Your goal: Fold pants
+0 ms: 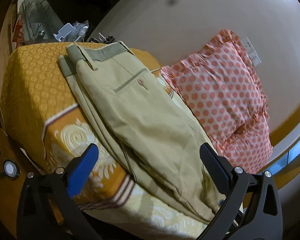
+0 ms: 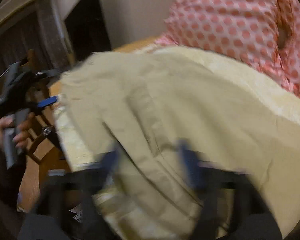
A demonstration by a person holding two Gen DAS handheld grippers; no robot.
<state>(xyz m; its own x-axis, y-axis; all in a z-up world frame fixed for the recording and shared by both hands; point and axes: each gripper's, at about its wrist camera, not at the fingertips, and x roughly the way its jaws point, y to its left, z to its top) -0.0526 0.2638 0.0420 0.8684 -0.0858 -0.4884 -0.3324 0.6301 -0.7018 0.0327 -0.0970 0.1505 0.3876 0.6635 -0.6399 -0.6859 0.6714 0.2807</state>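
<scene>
Beige pants (image 1: 134,108) lie lengthwise on a bed, legs laid one over the other, waistband at the far end and back pocket facing up. My left gripper (image 1: 150,156) is open; its blue fingers stand apart on either side of the legs, just above the cloth. In the blurred right wrist view the pants (image 2: 180,120) fill the frame, and my right gripper (image 2: 150,156) is open with the cloth between its fingers. The left gripper (image 2: 48,102) also shows there at the left, held in a hand.
The bed has an orange and cream patterned cover (image 1: 34,88). A pink polka-dot pillow (image 1: 224,92) lies right beside the pants against the wall. A cluttered glass-topped stand (image 1: 50,26) is past the bed's far end. Wooden furniture (image 2: 40,156) stands at the bed's left edge.
</scene>
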